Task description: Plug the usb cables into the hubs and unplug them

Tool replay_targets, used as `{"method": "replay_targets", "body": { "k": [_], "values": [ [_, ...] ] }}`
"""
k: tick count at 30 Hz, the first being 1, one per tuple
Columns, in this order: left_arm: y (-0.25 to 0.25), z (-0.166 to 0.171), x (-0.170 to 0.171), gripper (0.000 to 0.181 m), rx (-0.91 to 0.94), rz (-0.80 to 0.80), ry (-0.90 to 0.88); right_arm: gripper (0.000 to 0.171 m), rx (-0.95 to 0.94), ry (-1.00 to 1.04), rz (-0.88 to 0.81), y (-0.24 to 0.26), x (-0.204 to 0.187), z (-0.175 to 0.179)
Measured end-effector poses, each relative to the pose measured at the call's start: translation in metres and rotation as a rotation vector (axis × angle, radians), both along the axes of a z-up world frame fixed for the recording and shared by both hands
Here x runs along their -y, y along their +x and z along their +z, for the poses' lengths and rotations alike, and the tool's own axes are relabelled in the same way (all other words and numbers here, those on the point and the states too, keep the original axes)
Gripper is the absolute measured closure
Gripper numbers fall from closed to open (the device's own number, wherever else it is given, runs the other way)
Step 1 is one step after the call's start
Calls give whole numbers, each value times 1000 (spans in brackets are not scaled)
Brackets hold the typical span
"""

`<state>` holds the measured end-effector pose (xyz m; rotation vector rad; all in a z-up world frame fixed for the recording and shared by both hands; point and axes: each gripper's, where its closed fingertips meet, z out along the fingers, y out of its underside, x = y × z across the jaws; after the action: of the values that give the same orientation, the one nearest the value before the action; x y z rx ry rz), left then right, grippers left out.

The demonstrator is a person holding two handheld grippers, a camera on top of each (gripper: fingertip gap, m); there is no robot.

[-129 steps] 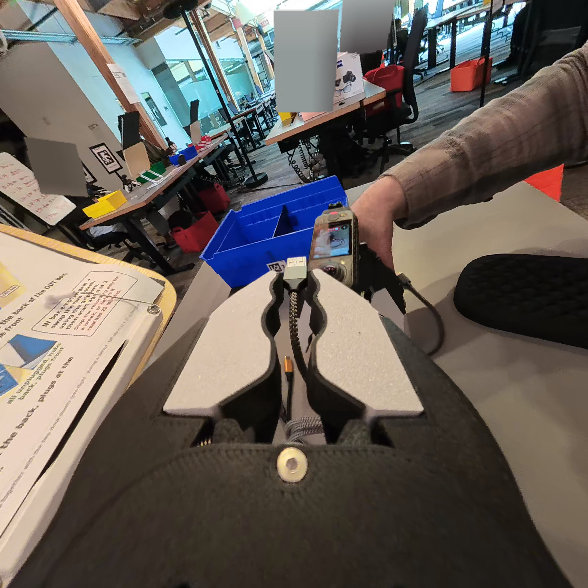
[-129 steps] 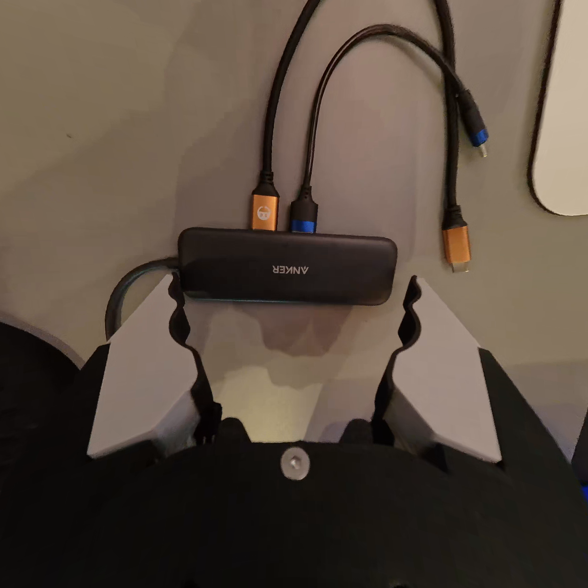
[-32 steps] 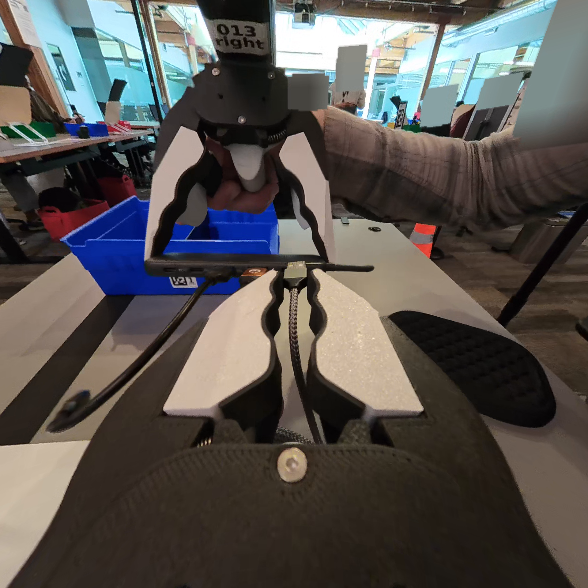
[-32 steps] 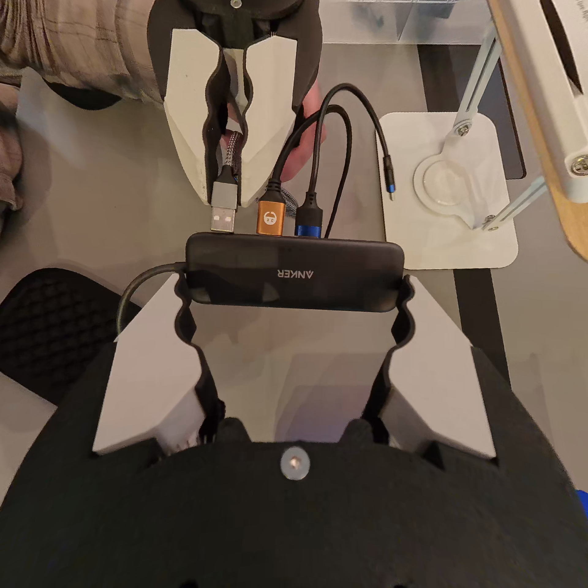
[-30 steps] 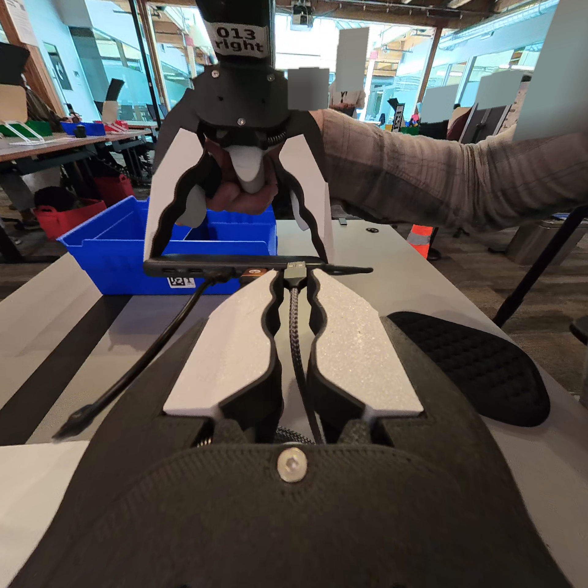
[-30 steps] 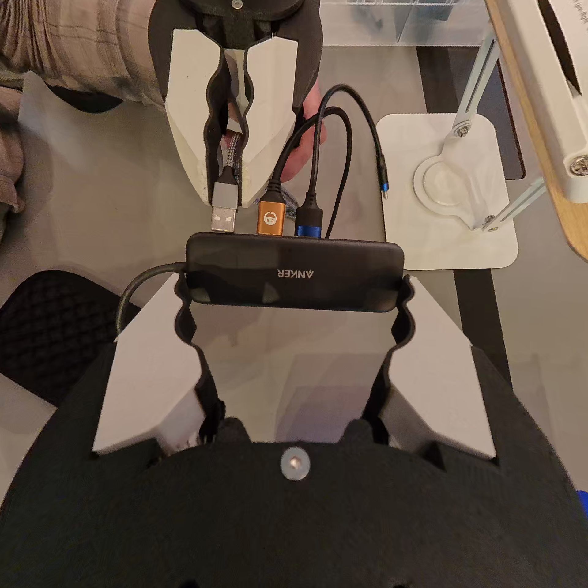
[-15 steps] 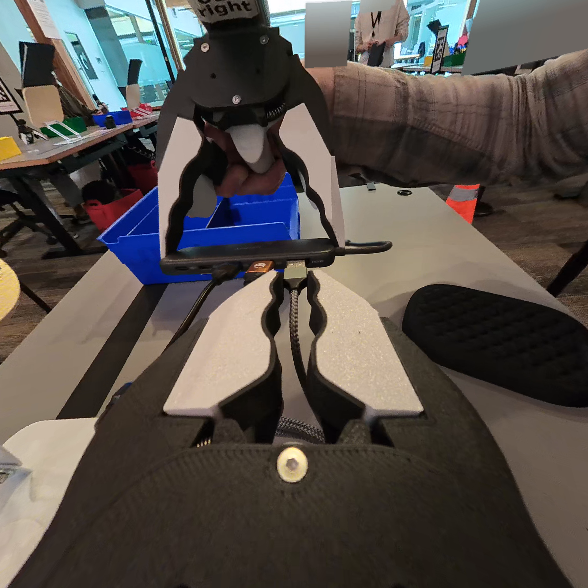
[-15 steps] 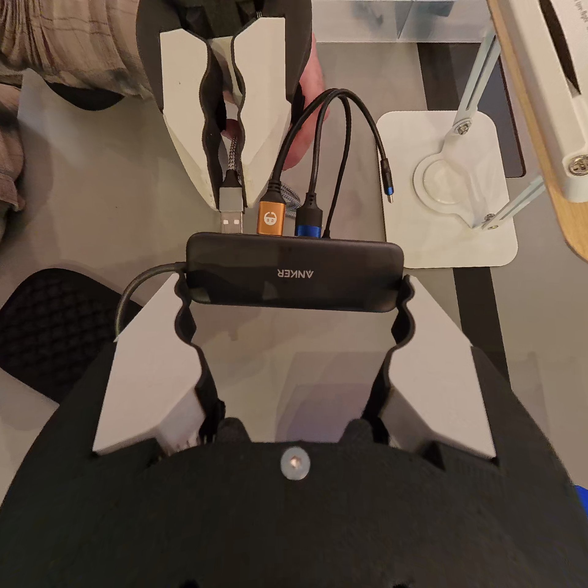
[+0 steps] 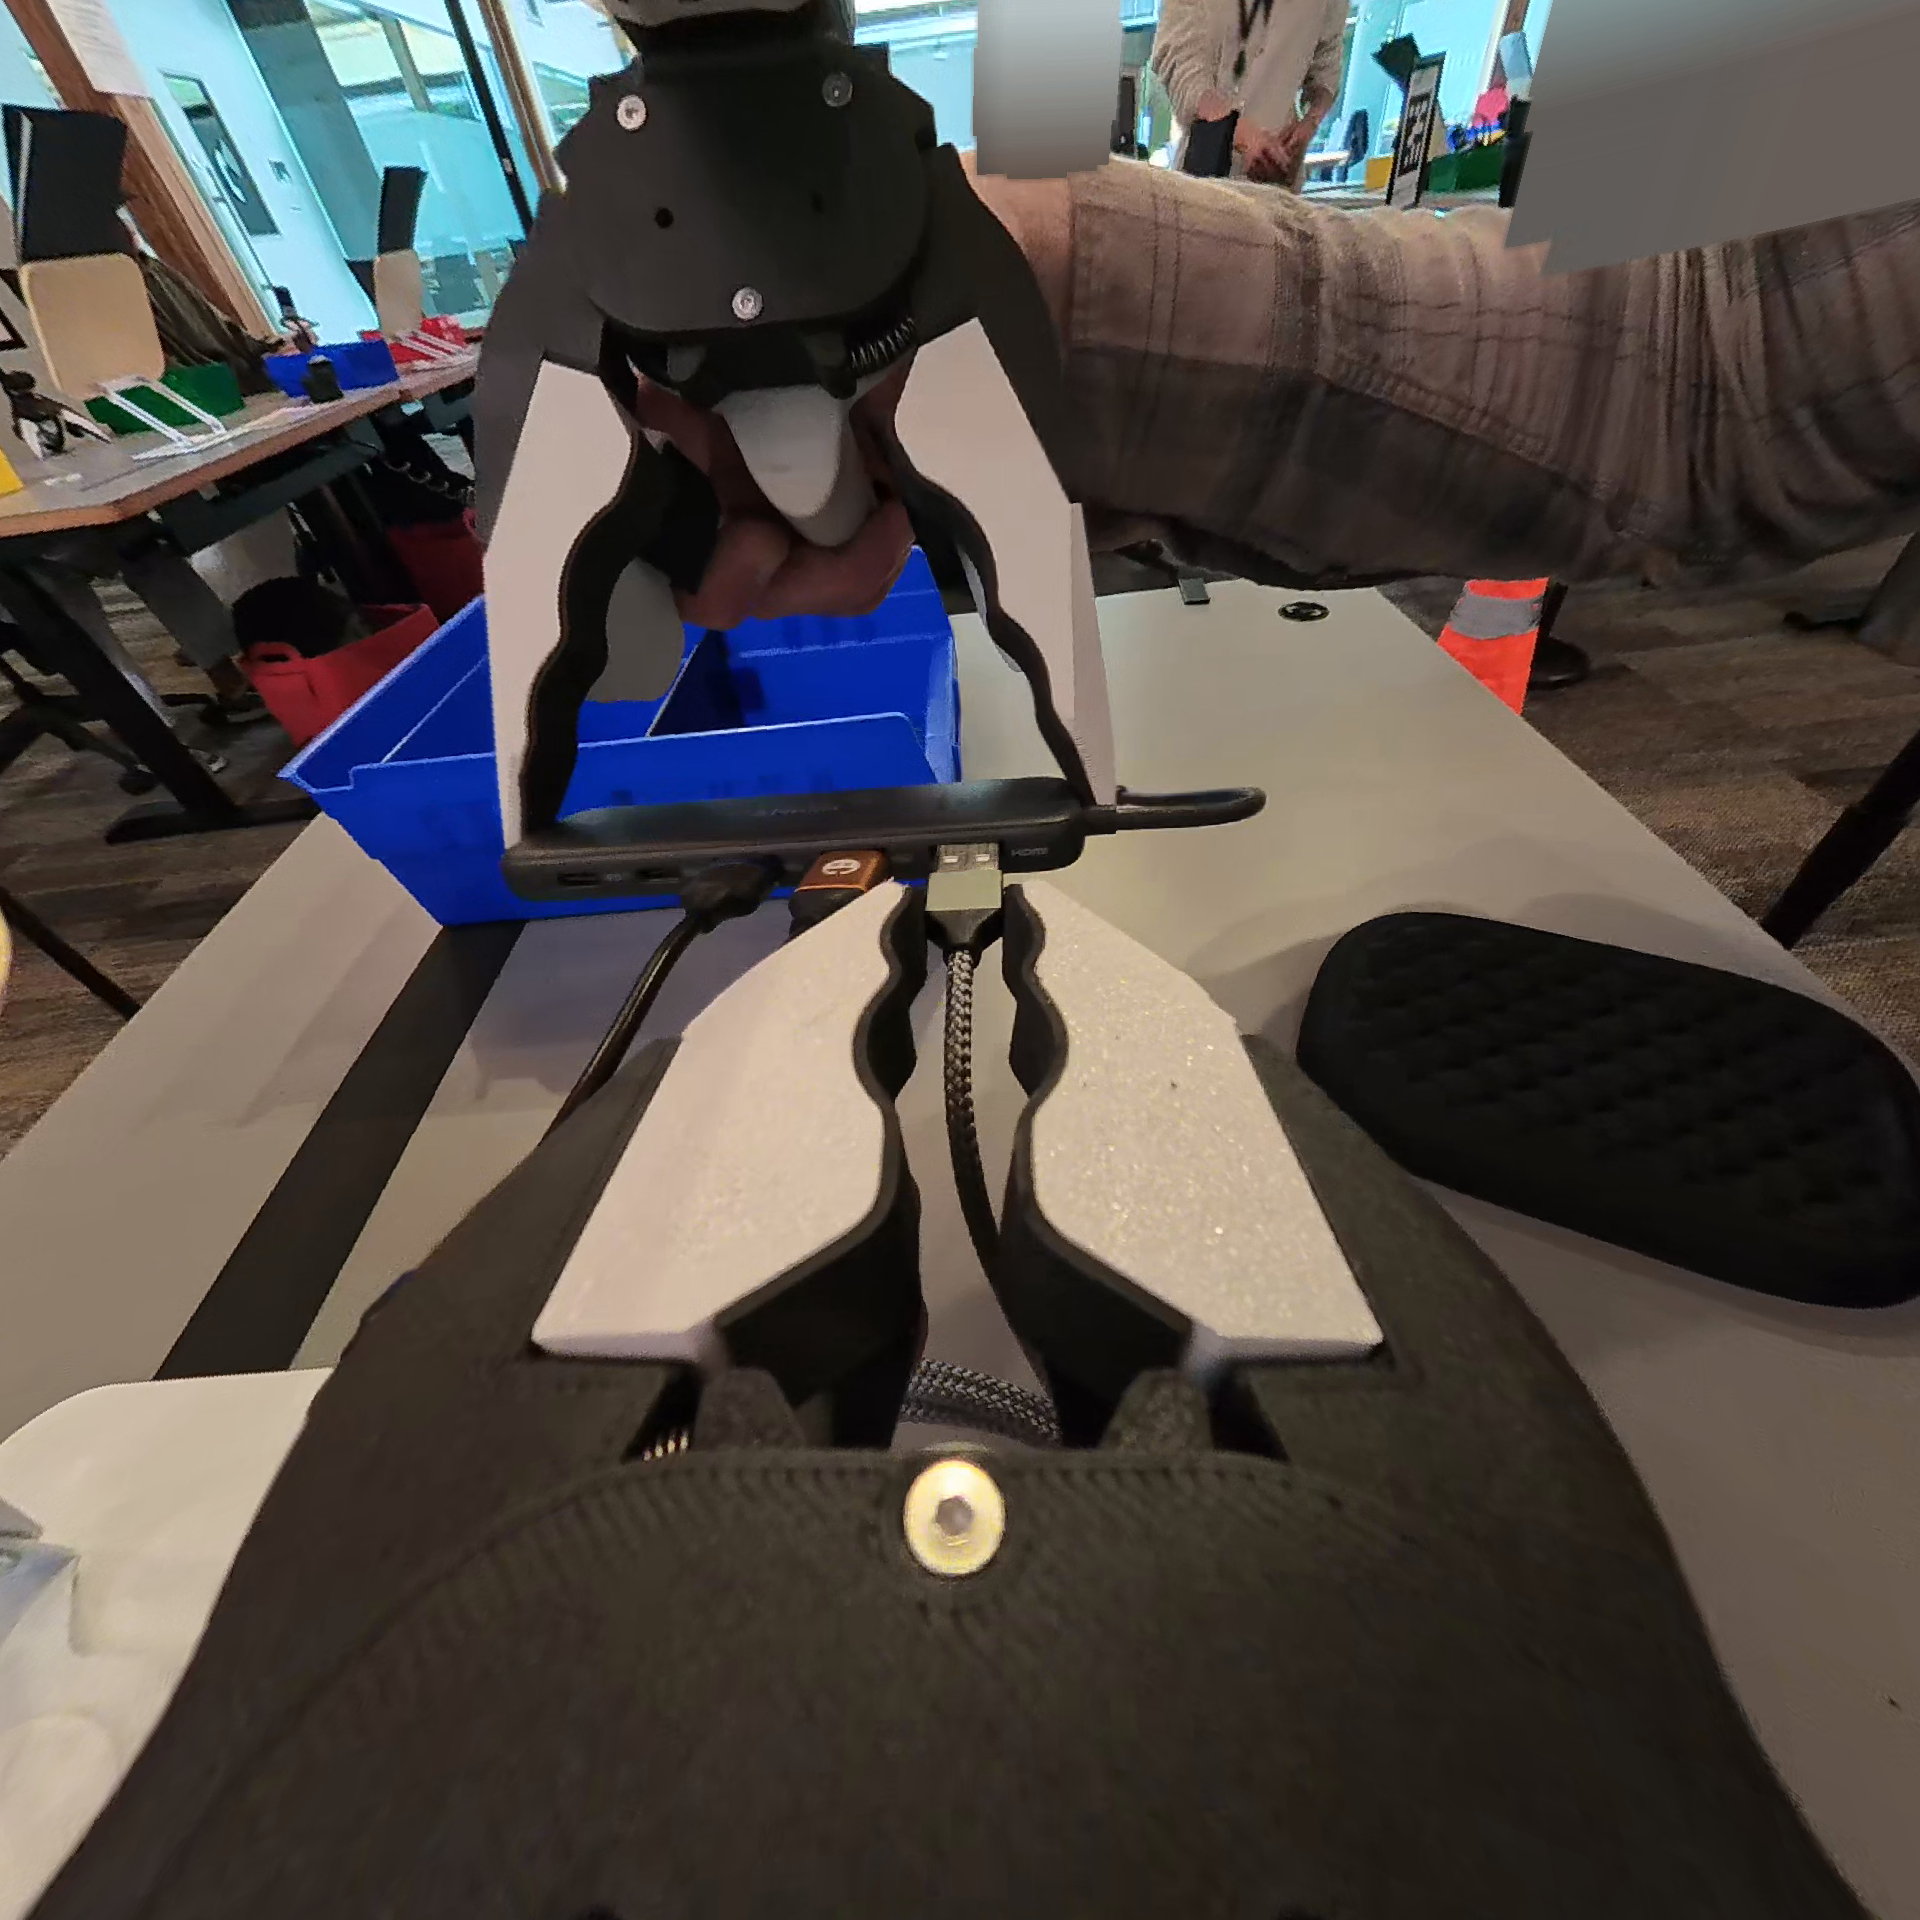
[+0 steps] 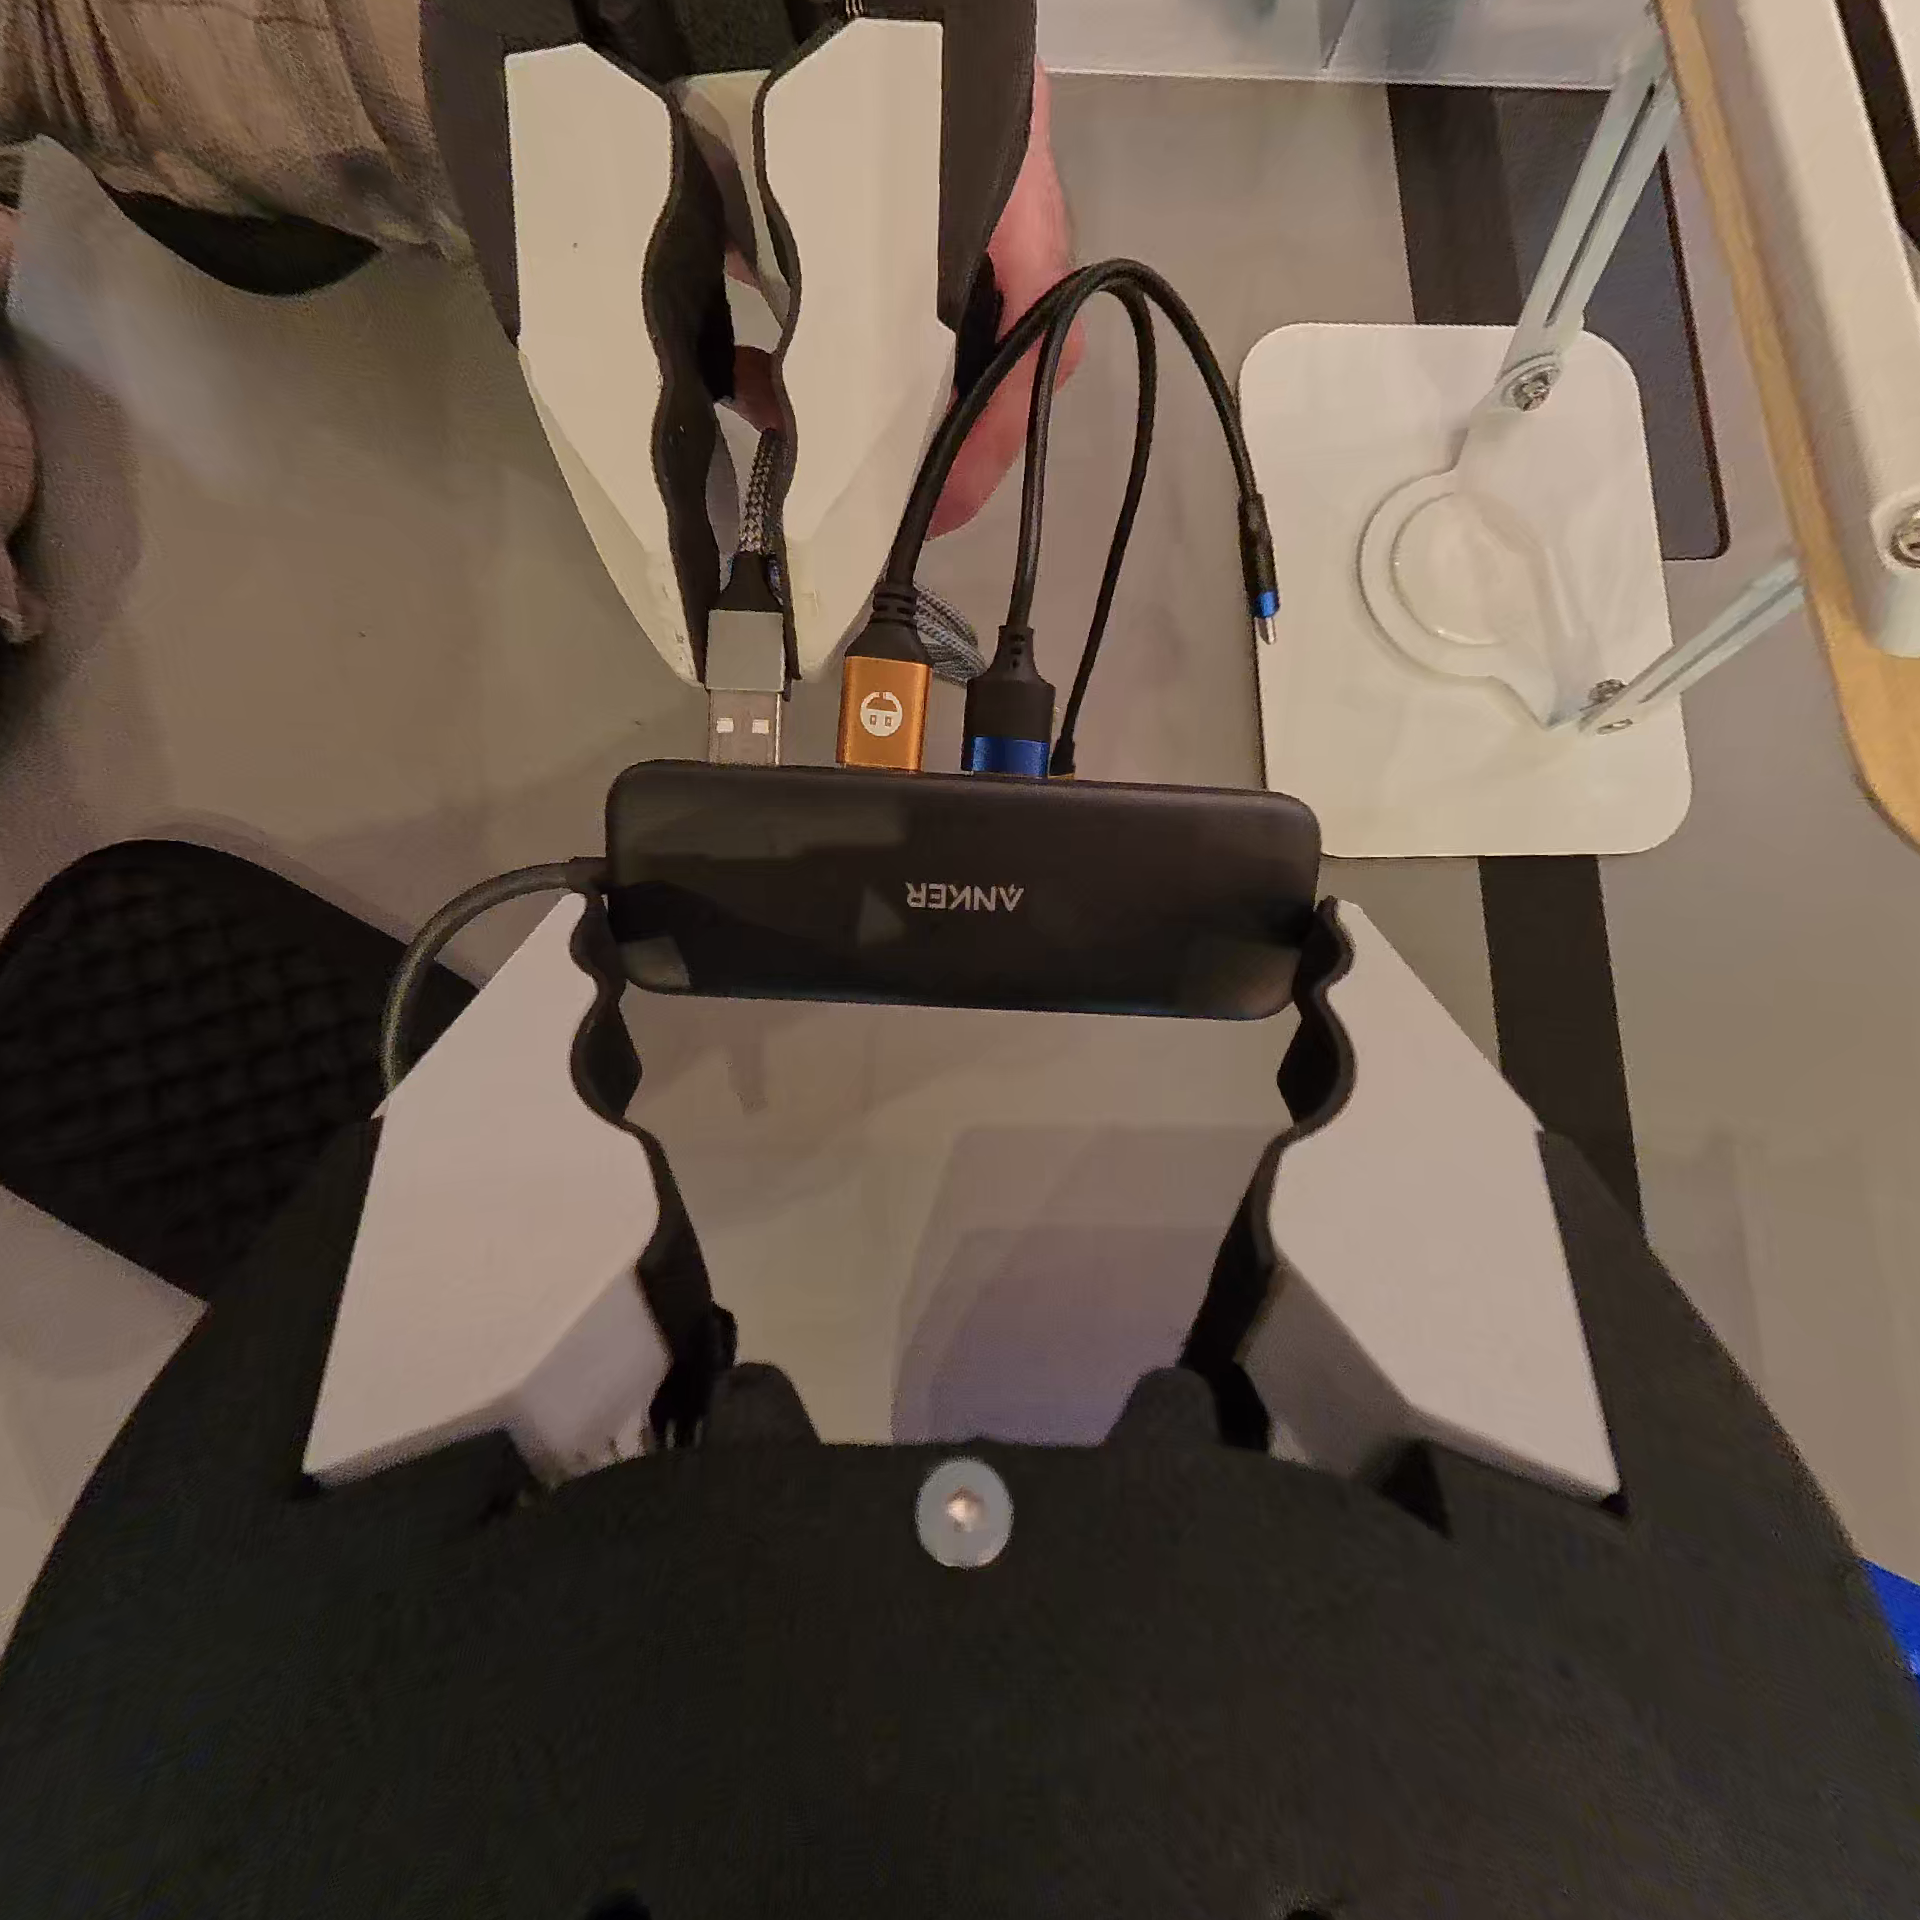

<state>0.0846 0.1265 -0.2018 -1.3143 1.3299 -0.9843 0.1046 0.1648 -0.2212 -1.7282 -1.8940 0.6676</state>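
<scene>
Left wrist view: the left gripper (image 9: 961, 914) is closed on a braided cable (image 9: 964, 1049), its silver plug (image 9: 966, 883) partly in a port of the hub (image 9: 800, 831). The right gripper (image 9: 800, 800) clamps the hub by its ends above the table (image 9: 1403, 790), near a blue bin (image 9: 436, 790).

Right wrist view: the right gripper (image 10: 961, 935) grips the hub (image 10: 961, 883). The silver plug (image 10: 744, 707) meets the hub's edge beside an orange plug (image 10: 883, 712) and a blue plug (image 10: 1008, 732), both seated.

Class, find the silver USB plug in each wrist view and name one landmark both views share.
Left wrist view: silver USB plug at centre, at the hub's edge.
Right wrist view: upper left of centre, just above the hub.
Shared landmark: the orange plug beside it.
</scene>
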Motion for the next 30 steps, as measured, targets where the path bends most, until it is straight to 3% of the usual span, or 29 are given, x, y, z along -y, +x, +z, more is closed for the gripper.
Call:
{"method": "replay_targets", "body": {
  "k": [9,30],
  "values": [
    [1,-12,-2,167,-93,9,-46,45,70,33,-1,2,-2,-10],
    [-4,-26,-2,167,-331,76,88,45,149,64,18,-2,-2,-19]
  ]
}}
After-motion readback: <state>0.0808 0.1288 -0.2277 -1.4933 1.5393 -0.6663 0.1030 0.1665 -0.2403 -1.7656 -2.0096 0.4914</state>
